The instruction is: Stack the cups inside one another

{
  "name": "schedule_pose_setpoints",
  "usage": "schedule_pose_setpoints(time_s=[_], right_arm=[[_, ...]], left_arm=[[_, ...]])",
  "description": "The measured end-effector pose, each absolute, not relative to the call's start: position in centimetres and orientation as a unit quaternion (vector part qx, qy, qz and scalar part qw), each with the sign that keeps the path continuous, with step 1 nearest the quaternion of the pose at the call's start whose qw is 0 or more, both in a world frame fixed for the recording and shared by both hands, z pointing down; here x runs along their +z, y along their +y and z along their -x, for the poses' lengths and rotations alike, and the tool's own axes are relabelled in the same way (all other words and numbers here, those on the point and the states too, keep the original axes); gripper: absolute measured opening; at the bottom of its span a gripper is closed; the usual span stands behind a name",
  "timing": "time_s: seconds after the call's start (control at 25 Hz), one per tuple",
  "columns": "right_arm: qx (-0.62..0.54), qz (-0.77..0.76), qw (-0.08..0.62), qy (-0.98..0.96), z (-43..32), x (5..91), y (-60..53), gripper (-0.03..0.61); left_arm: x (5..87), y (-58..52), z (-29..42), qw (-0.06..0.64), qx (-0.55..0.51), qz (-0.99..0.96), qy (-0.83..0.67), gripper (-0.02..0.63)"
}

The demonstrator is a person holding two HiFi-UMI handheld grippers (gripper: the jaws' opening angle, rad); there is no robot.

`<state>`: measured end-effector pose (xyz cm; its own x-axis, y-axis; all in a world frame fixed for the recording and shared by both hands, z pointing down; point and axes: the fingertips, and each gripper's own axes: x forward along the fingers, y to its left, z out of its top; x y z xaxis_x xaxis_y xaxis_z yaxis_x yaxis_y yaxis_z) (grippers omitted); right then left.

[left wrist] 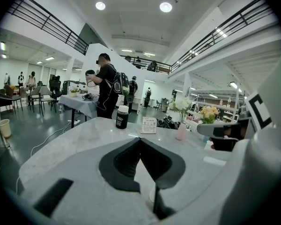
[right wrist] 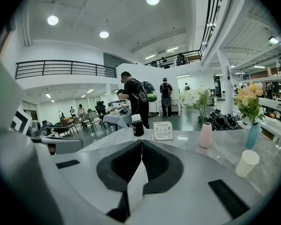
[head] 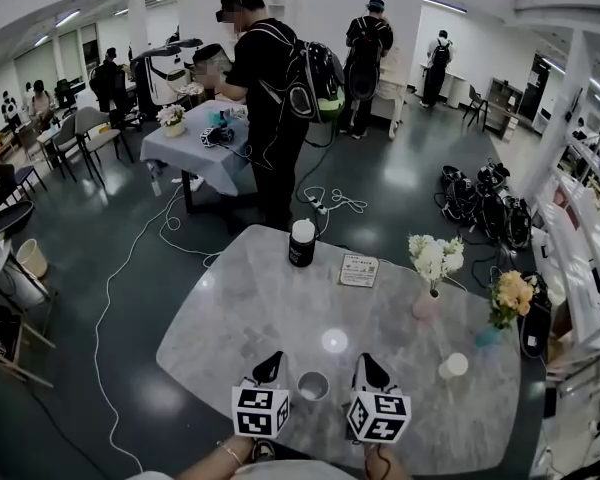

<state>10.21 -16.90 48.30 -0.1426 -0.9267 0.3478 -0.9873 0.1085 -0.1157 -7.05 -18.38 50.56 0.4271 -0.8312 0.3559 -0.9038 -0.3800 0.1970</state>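
we count two white cups on the one marble bench (head: 250, 313): the near cup (head: 313, 385) and the right cup (head: 454, 365). two vases stand there as well, one pink vase (head: 426, 305) with white flowers and one blue vase (head: 487, 337) with yellow flowers. there is one dark jar (head: 302, 243) with a white lid, and one printed card (head: 359, 270). we see two claws, the left claw (head: 274, 360) and the right claw (head: 364, 361), each with one marker cube. farther back stands one cloth-covered bench (head: 195, 148). the people in the room are too small for a sure count.
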Motion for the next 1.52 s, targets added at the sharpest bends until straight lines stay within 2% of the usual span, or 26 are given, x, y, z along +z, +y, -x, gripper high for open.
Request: schedule_pose_setpoints(time_s=[0.52, 1.24, 1.52], right_arm=[[0.171, -0.673, 0.084, -0.714, -12.7, 48.2, -14.6, 0.008], [0.195, -0.781, 0.067, -0.589, -25.7, 48.6, -5.8, 0.008], [0.213, -0.83, 0.057, -0.512, -28.5, 50.0, 0.1, 0.008]], left_arm=[[49.6, -17.5, 3.1, 0.184, 0.1, -0.85, -0.483, -0.005], [49.3, -12.1, -12.9, 0.194, 0.122, -0.92, -0.319, -0.005], [50.2, -8.6, -17.8, 0.194, 0.137, -0.944, -0.23, -0.005]])
